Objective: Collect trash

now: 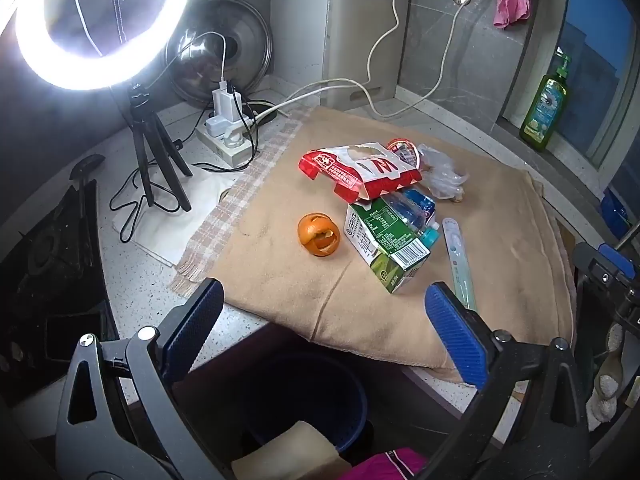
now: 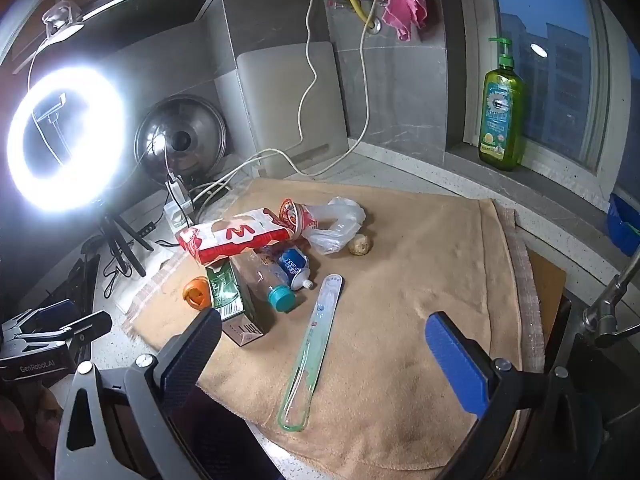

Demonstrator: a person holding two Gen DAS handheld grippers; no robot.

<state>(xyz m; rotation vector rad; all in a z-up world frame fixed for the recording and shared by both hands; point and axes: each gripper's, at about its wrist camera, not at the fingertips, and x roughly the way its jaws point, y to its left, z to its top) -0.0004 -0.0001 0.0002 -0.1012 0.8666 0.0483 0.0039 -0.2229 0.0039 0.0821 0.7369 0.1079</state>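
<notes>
Trash lies in a pile on a tan towel (image 1: 500,280) (image 2: 420,280): a red and white fast-food box (image 1: 360,172) (image 2: 232,238), a green milk carton (image 1: 384,248) (image 2: 230,300), a clear plastic bottle (image 2: 268,280), an orange peel (image 1: 319,234) (image 2: 196,292), a clear plastic bag (image 1: 442,172) (image 2: 336,224), a toothpaste tube (image 2: 294,266), a toothbrush package (image 1: 460,264) (image 2: 316,348) and a small brown lump (image 2: 360,245). My left gripper (image 1: 324,324) is open and empty above the counter edge. My right gripper (image 2: 324,356) is open and empty over the towel's near part.
A dark blue bin (image 1: 304,400) stands on the floor below the counter edge. A lit ring light on a tripod (image 1: 100,24) (image 2: 66,142), a power strip with cables (image 1: 228,128), a pot lid (image 2: 180,140) and a green soap bottle (image 1: 546,108) (image 2: 502,116) surround the towel.
</notes>
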